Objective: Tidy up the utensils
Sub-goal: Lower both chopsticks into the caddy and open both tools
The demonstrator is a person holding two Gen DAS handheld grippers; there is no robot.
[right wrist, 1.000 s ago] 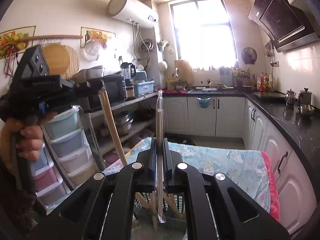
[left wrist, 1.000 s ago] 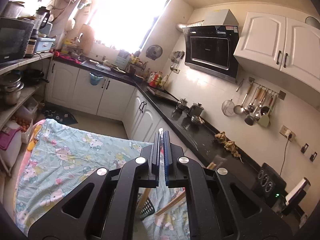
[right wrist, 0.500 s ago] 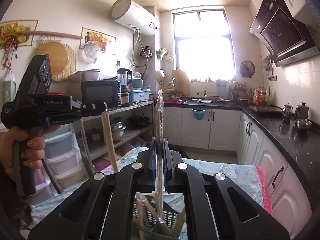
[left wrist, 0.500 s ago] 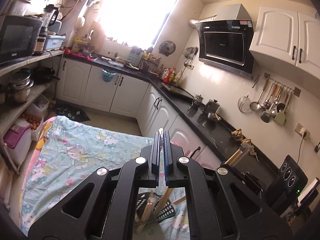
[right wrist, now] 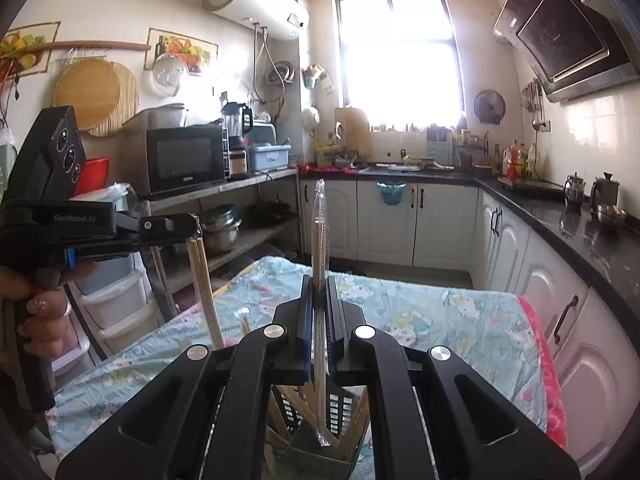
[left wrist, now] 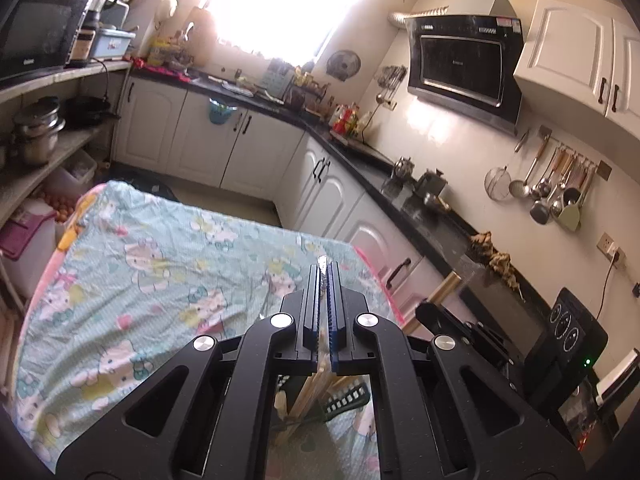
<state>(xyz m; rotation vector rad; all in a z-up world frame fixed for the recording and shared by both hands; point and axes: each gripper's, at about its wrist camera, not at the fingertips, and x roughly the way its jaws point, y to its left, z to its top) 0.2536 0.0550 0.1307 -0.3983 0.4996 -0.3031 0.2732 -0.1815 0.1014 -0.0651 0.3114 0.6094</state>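
My right gripper (right wrist: pixel 318 280) is shut on a plastic-wrapped pair of chopsticks (right wrist: pixel 319 224), held upright with the lower end inside a dark slotted utensil basket (right wrist: pixel 340 408) that holds several wooden chopsticks. My left gripper (left wrist: pixel 324 270) is shut on a pair of wooden chopsticks (left wrist: pixel 316 384) pointing down toward the same basket (left wrist: pixel 346 398). In the right wrist view the left gripper (right wrist: pixel 192 226) shows at the left, with the wooden chopsticks (right wrist: pixel 204 288) hanging down from it.
The basket stands on a table with a Hello Kitty cloth (left wrist: pixel 152 272), also in the right wrist view (right wrist: pixel 440 320). White cabinets and a black counter (left wrist: pixel 380 196) run along the right. Shelves with pots (right wrist: pixel 224 224) and plastic drawers (right wrist: pixel 116 300) stand left.
Both grippers have come lower over the basket. The wrapped chopsticks' lower end has sunk into the basket. The left gripper's wooden chopsticks have moved closer to it.
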